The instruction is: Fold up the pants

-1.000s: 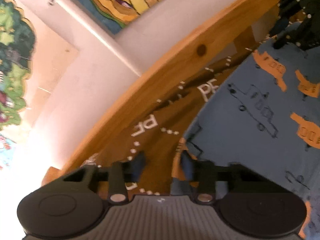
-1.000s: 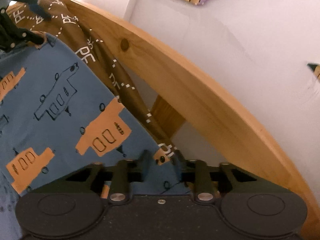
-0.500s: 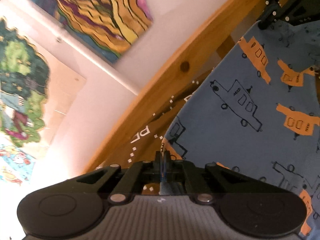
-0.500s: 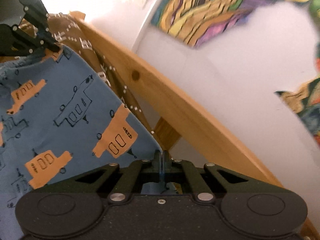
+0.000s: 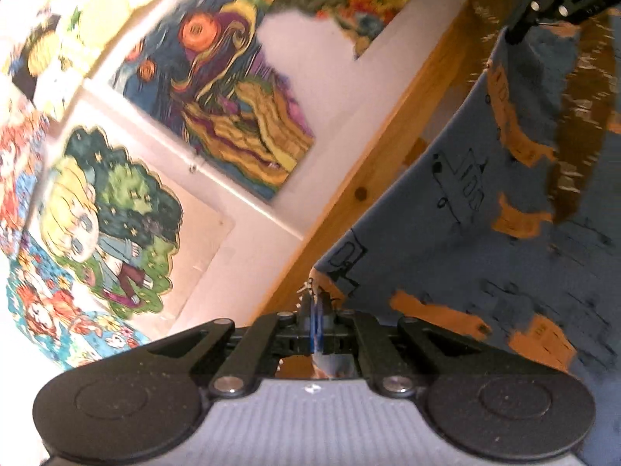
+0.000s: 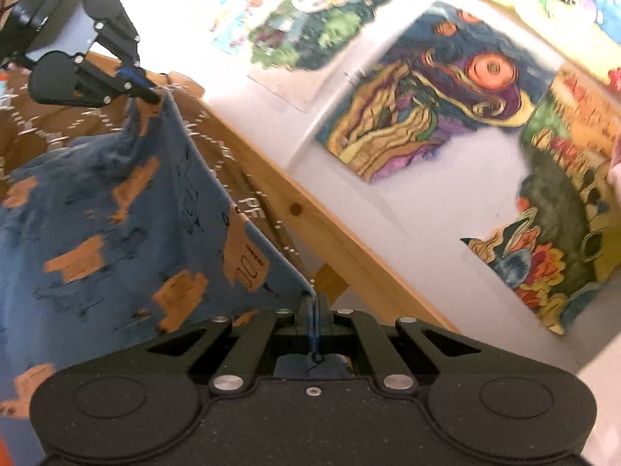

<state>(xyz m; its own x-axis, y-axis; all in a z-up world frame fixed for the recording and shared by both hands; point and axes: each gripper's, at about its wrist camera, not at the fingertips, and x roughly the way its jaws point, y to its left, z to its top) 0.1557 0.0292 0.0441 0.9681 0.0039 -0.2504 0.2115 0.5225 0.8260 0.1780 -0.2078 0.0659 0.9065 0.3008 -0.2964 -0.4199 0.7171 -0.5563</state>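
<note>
The pants (image 5: 485, 252) are blue with orange and outlined vehicle prints. They hang stretched between my two grippers. My left gripper (image 5: 316, 303) is shut on one corner of the pants' edge. In the right wrist view that same left gripper (image 6: 151, 97) appears at the upper left, pinching the far corner of the pants (image 6: 116, 233). My right gripper (image 6: 314, 303) is shut on the near corner there. The left wrist view shows it (image 5: 520, 35) at the top right, clamped on the cloth. The lower part of the pants runs out of both views.
A curved wooden rail (image 6: 349, 248) (image 5: 388, 163) runs behind the pants. A brown cover with white dotted print (image 6: 58, 128) lies under and behind them. Colourful posters (image 5: 233, 116) (image 6: 427, 97) hang on the white wall beyond the rail.
Both grippers went from open around the pants' edge to shut on it. Then they pulled the cloth away from the rail, and both views swung up toward the posters.
</note>
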